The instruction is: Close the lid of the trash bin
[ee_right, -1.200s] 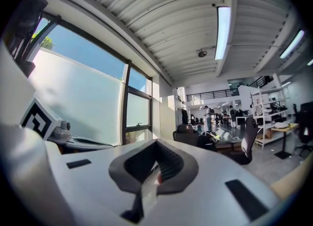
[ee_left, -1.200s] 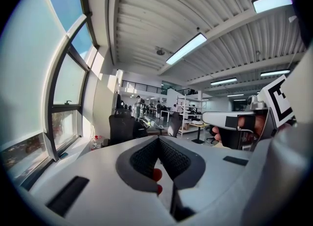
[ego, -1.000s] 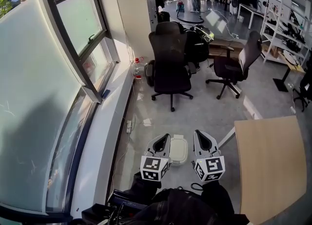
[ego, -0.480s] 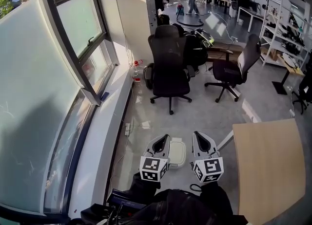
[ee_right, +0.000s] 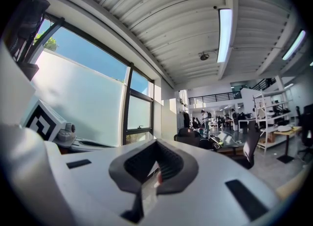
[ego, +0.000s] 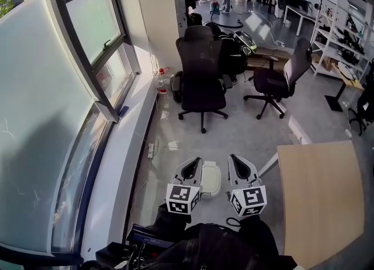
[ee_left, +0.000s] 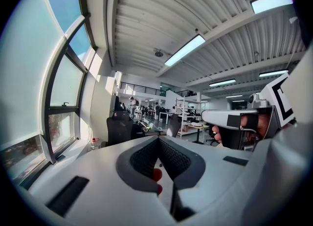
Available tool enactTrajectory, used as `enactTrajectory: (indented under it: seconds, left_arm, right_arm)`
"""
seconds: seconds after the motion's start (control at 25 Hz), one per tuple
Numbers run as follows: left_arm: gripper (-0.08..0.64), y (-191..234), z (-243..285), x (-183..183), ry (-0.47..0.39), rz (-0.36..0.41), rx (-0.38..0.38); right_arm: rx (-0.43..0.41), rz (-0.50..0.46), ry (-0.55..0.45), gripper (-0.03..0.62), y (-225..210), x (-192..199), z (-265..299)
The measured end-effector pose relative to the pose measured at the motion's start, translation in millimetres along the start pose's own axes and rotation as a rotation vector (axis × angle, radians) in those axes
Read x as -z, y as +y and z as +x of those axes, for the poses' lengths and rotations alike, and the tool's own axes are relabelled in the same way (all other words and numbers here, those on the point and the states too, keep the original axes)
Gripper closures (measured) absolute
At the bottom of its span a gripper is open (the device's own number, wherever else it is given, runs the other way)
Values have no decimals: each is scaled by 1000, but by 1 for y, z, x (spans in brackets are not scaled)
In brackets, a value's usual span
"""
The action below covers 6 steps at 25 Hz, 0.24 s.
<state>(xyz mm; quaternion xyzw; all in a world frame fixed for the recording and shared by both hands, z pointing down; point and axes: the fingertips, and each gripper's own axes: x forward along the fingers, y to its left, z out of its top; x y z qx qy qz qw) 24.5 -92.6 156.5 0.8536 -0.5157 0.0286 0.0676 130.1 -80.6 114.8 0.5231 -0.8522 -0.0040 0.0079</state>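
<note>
Left gripper [ego: 191, 166] clenched, nothing between its jaws; right gripper [ego: 238, 164] likewise clenched and empty. Both held side by side. White-topped trash bin [ego: 212, 180] sits on the floor [ego: 251, 128] below, showing between them, touched by neither.

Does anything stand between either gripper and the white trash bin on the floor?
Nothing visible does. In the head view the trash bin shows on the floor between the left gripper and right gripper, with nothing over it.
</note>
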Motion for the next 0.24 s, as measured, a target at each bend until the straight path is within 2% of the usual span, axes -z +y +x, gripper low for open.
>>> enactTrajectory:
  seconds: [0.24]
  left_arm:
    - [565,3,1,0,5,-6,2]
  right_arm:
    - [-1,0,1,589,0,1,2]
